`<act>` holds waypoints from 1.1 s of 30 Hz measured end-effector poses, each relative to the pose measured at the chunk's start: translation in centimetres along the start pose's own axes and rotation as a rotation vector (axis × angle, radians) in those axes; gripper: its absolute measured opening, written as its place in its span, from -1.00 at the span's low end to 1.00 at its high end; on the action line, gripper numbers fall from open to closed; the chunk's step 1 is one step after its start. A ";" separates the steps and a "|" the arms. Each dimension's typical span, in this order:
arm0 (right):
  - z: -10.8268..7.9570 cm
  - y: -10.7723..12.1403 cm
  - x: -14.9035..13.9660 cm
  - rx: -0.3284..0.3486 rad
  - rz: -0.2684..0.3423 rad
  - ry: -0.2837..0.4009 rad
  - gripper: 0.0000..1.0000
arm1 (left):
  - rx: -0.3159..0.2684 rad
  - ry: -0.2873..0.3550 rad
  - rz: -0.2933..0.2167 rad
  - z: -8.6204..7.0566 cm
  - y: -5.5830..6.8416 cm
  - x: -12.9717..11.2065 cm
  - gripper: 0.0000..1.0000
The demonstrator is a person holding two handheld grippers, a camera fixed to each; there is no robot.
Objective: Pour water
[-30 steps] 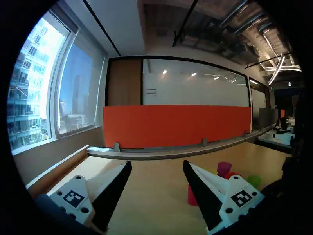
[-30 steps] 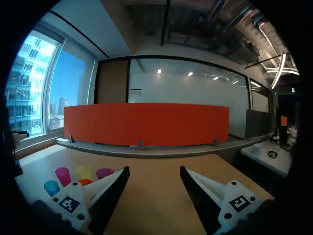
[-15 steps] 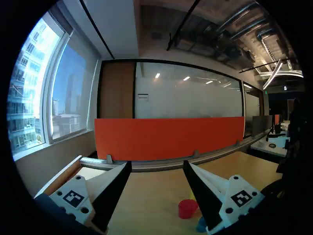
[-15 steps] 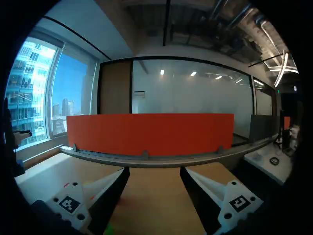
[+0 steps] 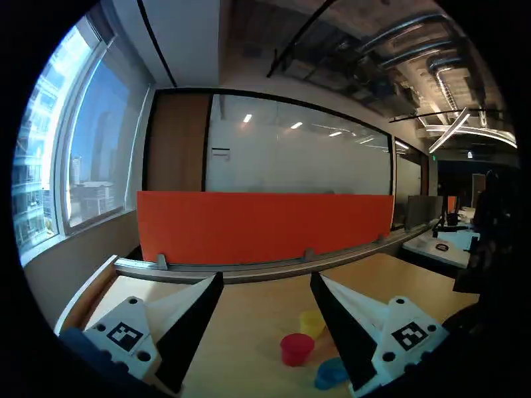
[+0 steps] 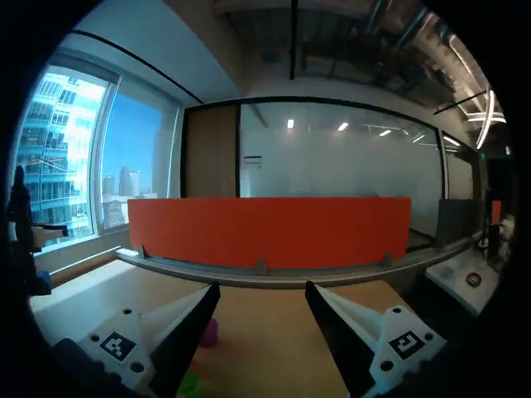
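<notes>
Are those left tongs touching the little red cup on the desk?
Apart. The left gripper view shows the left tongs open, with bare desk visible between the red cup and each finger.

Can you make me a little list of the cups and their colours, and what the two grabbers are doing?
Place: wooden desk with an orange divider at its back
Cups in left gripper view: red cup, yellow cup, blue cup, close together
Cups in right gripper view: pink cup, green cup, both partly hidden by a finger
Left gripper: open, holding nothing
Right gripper: open, holding nothing
Water: cannot tell if any cup has some
</notes>
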State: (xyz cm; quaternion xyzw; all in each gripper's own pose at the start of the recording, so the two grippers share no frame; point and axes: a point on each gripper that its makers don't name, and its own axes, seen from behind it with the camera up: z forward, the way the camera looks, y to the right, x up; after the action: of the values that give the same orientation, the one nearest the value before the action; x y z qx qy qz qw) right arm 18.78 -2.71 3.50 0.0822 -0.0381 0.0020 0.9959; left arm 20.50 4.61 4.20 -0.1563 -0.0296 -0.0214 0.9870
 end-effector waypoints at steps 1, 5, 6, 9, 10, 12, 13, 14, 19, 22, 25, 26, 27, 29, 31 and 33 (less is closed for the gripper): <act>0.0 -0.2 0.0 0.014 0.000 0.000 0.99 | -0.013 -0.001 -0.002 0.0 0.2 0.0 0.95; 0.1 -1.4 0.2 0.083 -0.003 0.006 0.99 | -0.070 -0.004 0.014 0.1 1.1 0.0 0.95; 0.0 -1.8 0.3 0.106 -0.004 0.009 0.99 | -0.085 -0.005 0.022 0.1 1.4 0.0 0.95; -0.5 -3.4 0.9 0.181 -0.011 0.022 0.99 | -0.123 -0.014 0.042 0.1 2.2 -0.1 0.95; -0.7 -4.0 1.1 0.207 -0.015 0.026 0.99 | -0.136 -0.017 0.044 0.1 2.4 -0.2 0.95; -1.1 -5.2 1.4 0.261 -0.024 0.032 0.99 | -0.165 -0.022 0.043 0.1 3.1 -0.2 0.94; -1.2 -5.7 1.5 0.283 -0.029 0.033 0.99 | -0.182 -0.022 0.038 0.1 3.4 -0.1 0.94; -1.3 -6.1 1.5 0.305 -0.034 0.033 0.99 | -0.198 -0.021 0.033 0.1 3.7 -0.1 0.95; -1.8 -7.9 1.7 0.384 -0.046 0.026 0.99 | -0.270 -0.017 -0.002 -0.2 5.0 0.2 0.95; -2.0 -8.6 1.6 0.417 -0.049 0.019 0.99 | -0.296 -0.028 -0.008 -0.2 5.4 0.0 0.95; -2.1 -9.2 1.6 0.440 -0.047 0.013 0.99 | -0.301 -0.039 0.005 0.0 5.3 -0.3 0.95; -2.1 -9.3 1.6 0.446 -0.044 0.012 0.99 | -0.300 -0.041 0.013 0.1 5.3 -0.3 0.95; -2.1 -9.4 1.6 0.452 -0.042 0.010 0.99 | -0.299 -0.044 0.021 0.1 5.2 -0.5 0.95; -2.0 -9.5 1.6 0.460 -0.039 0.006 0.99 | -0.300 -0.053 0.038 0.1 5.2 -0.8 0.95; -2.0 -9.6 1.3 0.468 -0.043 -0.003 0.99 | -0.306 -0.068 0.052 0.1 5.3 -1.3 0.95; -2.0 -9.7 1.0 0.476 -0.049 -0.015 0.99 | -0.313 -0.084 0.062 0.1 5.4 -1.8 0.95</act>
State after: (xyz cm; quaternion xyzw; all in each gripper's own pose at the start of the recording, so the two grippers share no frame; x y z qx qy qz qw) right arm 20.01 -11.92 0.07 0.3157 -0.0417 -0.0141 0.9478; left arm 19.00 9.80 2.56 -0.3098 -0.0623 0.0113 0.9487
